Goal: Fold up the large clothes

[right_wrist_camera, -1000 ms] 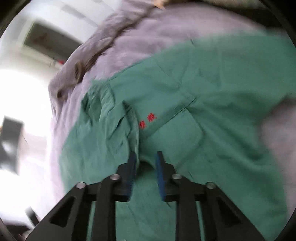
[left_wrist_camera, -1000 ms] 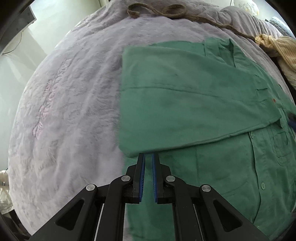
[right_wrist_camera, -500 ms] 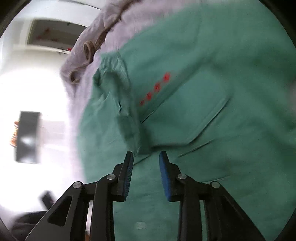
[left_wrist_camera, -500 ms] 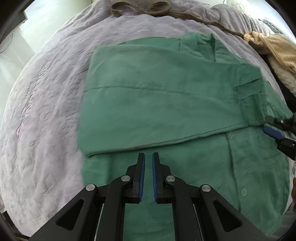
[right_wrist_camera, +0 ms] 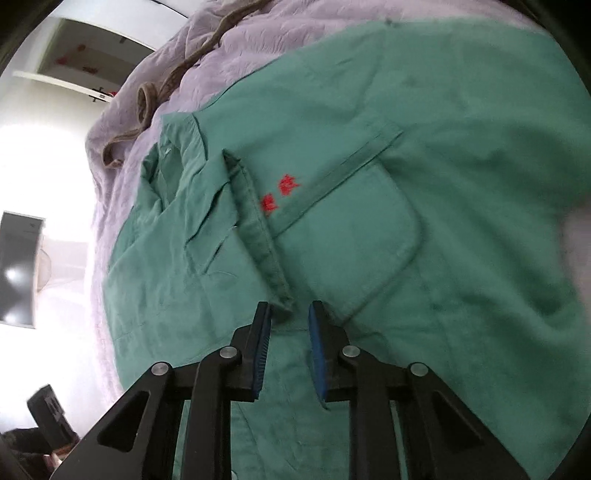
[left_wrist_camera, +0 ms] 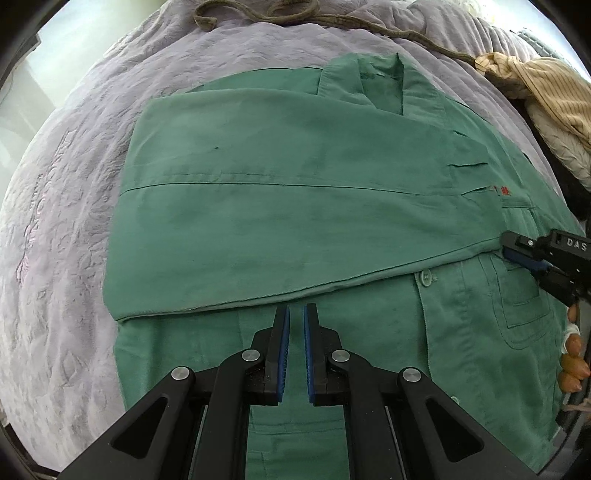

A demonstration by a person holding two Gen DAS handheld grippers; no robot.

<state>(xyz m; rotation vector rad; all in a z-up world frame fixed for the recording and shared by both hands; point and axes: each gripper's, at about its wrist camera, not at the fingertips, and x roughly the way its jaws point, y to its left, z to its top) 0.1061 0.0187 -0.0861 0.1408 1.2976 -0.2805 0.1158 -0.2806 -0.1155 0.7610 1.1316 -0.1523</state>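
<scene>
A large green button shirt [left_wrist_camera: 295,206] lies on the lilac bedspread [left_wrist_camera: 74,206], collar at the far end. One sleeve is folded flat across its chest. My left gripper [left_wrist_camera: 296,314] is nearly shut and empty, just below the folded sleeve's lower edge. My right gripper [right_wrist_camera: 290,314] is open and empty, with the sleeve cuff [right_wrist_camera: 258,229] just in front of its fingertips, next to the chest pocket [right_wrist_camera: 354,236] and red embroidery [right_wrist_camera: 280,192]. The right gripper also shows at the right edge of the left wrist view [left_wrist_camera: 517,254].
A brown cord [left_wrist_camera: 288,14] lies across the far end of the bed. A pile of yellow and cream clothes [left_wrist_camera: 546,99] sits at the far right. The bed edge drops off at the left, towards a bright window.
The left gripper has drawn back towards the shirt's middle, showing the whole folded sleeve. The right gripper has opened, let go of the sleeve cuff and backed off slightly.
</scene>
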